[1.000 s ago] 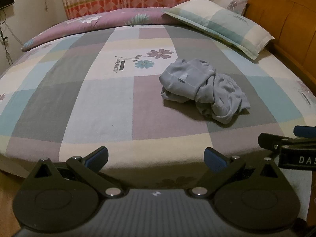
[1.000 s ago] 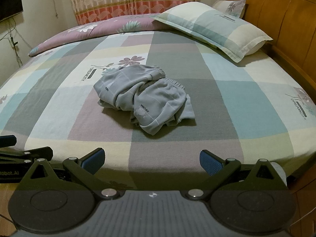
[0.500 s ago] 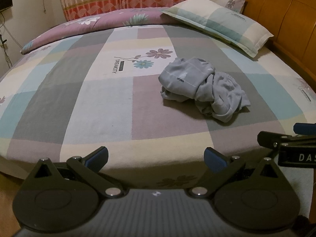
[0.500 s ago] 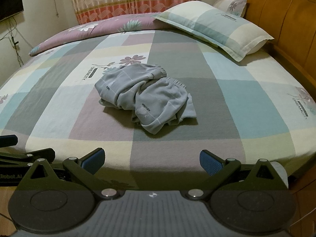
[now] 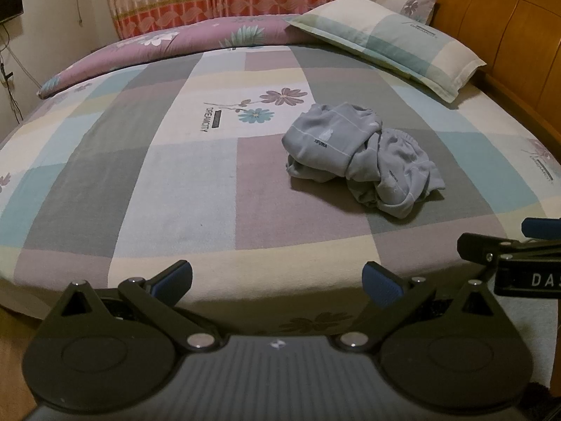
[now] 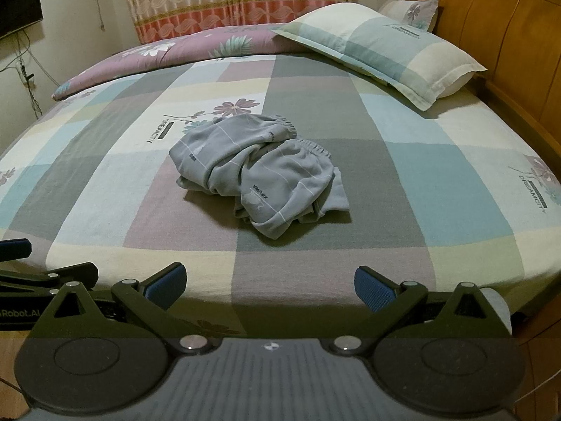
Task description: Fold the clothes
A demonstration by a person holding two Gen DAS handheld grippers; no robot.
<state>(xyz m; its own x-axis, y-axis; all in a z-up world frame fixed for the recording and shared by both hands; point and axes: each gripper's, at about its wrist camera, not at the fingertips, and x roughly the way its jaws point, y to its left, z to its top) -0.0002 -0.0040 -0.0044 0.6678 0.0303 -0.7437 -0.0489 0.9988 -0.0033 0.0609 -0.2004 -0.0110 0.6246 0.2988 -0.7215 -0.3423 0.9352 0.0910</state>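
A crumpled grey garment (image 5: 361,161) (image 6: 259,179) with thin white stripes and an elastic waistband lies bunched in the middle of the bed. My left gripper (image 5: 277,282) hovers open over the bed's near edge, well short of the garment and to its left. Over the same edge my right gripper (image 6: 270,286) is open too, with the garment straight ahead of it. Nothing sits between either pair of blue pads. Each gripper shows at the side of the other's view: the right one (image 5: 519,245) and the left one (image 6: 31,270).
The bed (image 5: 175,189) has a checked pastel sheet. A pillow (image 5: 385,42) (image 6: 378,49) and a smaller one behind it lie by the wooden headboard (image 5: 508,42) on the right. A rolled purple quilt (image 5: 175,45) runs along the far edge, before a curtain.
Both grippers have edged slightly forward and upward toward the bed, so the garment sits a little lower in view. The jaws stay open; the garment has not moved.
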